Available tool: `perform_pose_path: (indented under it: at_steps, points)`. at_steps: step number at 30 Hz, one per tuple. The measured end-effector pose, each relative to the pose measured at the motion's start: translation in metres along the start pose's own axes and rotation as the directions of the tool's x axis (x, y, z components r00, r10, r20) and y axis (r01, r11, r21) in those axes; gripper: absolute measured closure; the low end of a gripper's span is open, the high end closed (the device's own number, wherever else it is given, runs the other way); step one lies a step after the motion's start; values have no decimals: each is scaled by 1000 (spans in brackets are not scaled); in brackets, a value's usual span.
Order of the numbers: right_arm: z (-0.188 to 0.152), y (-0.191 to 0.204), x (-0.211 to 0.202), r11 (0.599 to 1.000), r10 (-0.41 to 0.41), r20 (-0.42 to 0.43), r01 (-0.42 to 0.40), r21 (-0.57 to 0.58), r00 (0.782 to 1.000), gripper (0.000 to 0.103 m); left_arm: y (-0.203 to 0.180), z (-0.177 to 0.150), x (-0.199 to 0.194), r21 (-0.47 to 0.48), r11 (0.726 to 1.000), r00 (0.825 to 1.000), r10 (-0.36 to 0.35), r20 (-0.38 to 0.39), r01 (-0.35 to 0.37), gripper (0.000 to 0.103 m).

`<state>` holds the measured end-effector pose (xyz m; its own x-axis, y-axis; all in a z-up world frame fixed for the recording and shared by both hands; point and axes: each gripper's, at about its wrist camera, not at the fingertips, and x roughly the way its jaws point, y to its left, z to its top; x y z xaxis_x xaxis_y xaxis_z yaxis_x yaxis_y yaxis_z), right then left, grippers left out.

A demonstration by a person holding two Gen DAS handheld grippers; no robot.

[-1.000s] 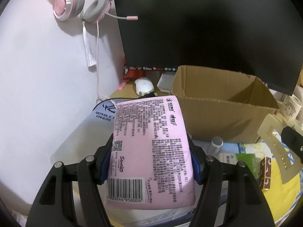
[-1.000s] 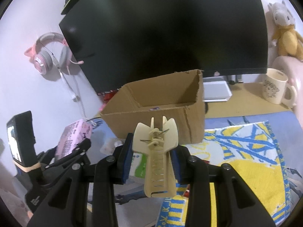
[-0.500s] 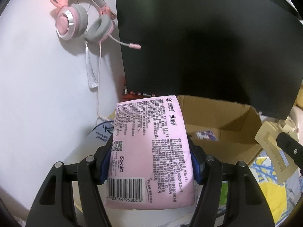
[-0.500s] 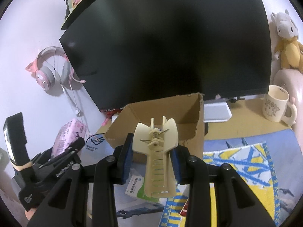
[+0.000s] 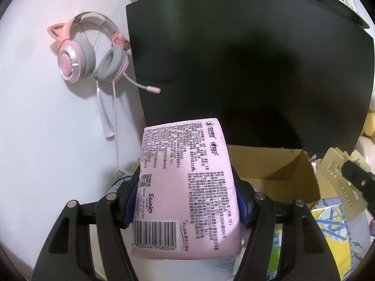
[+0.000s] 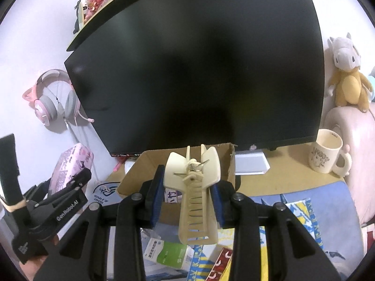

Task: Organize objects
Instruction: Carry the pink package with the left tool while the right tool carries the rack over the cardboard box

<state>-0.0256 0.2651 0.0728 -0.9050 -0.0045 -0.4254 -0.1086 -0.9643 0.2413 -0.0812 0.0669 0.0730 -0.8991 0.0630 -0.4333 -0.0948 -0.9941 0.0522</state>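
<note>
One dark monitor [image 6: 199, 70] above cluttered desk [image 6: 288, 180].

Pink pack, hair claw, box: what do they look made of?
Pink pack: thin glossy plastic film, soft; it bulges between the left gripper's pads and shows sheen.
Hair claw: cream moulded plastic, matte, with a metal spring at the hinge; held in the right gripper.
Box: plain brown corrugated cardboard, with ragged torn edges.

the pink pack [image 5: 185, 187] has a smooth, slightly glossy plastic wrap. the cream hair claw [image 6: 195, 194] looks like matt plastic with a small metal spring. the box [image 5: 274, 175] is rough brown cardboard, and the monitor [image 6: 199, 70] screen is dark and matt.
</note>
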Motion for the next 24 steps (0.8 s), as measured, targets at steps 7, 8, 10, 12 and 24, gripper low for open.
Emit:
perform_pose_path:
  at_steps: [7,8,10,12,24]
  points:
    - [7,-9,13,1000,-21,-3,21,8,1000,64,-4,13,6,4,999,999,-32,30,32,38]
    - [8,-10,14,1000,-20,-2,20,8,1000,64,-6,14,7,12,999,999,-36,37,36,38]
    - [10,-10,16,1000,-22,2,22,4,1000,64,-9,16,9,17,999,998,-45,44,44,38]
    - [11,-8,19,1000,-20,5,20,-10,1000,64,-12,19,13,13,998,997,-54,48,54,38]
    - [18,-7,39,999,-27,11,28,-25,1000,64,-13,23,40,-3,997,995,-81,61,81,38]
